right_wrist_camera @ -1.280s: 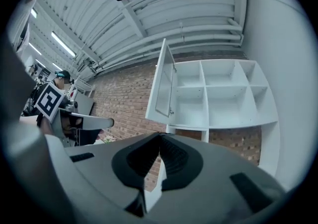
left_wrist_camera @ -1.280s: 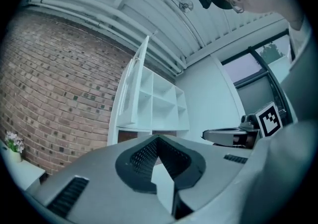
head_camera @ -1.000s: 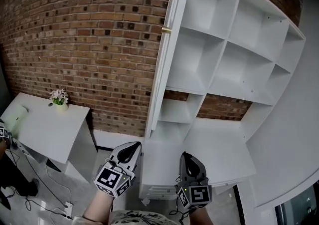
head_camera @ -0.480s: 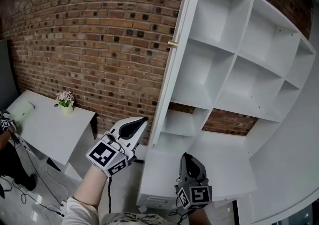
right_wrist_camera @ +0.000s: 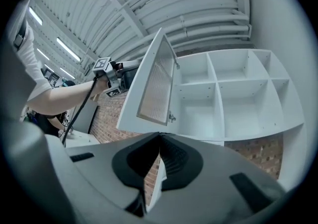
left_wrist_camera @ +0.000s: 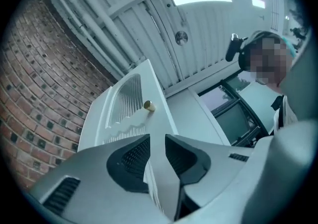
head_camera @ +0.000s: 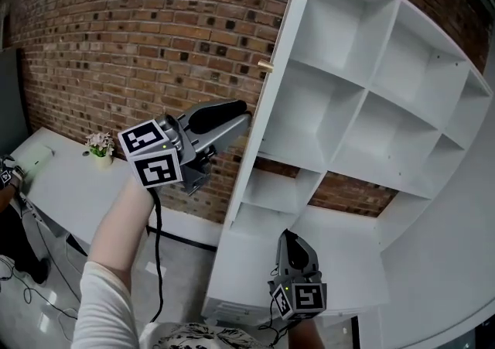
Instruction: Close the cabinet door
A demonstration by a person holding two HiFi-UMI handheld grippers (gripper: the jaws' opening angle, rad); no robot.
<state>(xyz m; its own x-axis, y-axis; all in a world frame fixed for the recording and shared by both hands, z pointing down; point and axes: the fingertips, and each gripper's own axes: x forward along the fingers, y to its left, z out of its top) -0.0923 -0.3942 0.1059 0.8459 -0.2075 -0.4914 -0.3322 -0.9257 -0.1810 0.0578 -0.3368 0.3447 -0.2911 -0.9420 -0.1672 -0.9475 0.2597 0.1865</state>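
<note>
Over the last second the left tool (head_camera: 241, 113) has risen from waist height to the outer face of the open cabinet door (head_camera: 285, 38). Its tip now sits below the brass knob (head_camera: 265, 66), right at the door's leading edge. In the left gripper view its jaws stand a little apart, and the door's white edge runs into the gap between them, with the knob ahead and above. I cannot tell whether the pads actually touch the door. The right tool (head_camera: 292, 243) has stayed low, with its jaws together on nothing.

The door stands swung wide, seen nearly edge-on from the head. It is to the right of the left tool and well above the right one. The reach looks finished and the push not yet begun, so the task is at its start. The likely next move is a sideways press toward the cabinet (head_camera: 363, 76), whose compartments are bare.

Behind the left tool is a brick wall (head_camera: 139, 46). Below and left of that tool, a white bench (head_camera: 62, 200) carries a small flower pot (head_camera: 99, 146). A white counter (head_camera: 340, 239) spreads just beyond the right tool. Cables (head_camera: 31, 285) trail over the floor under the bench.
</note>
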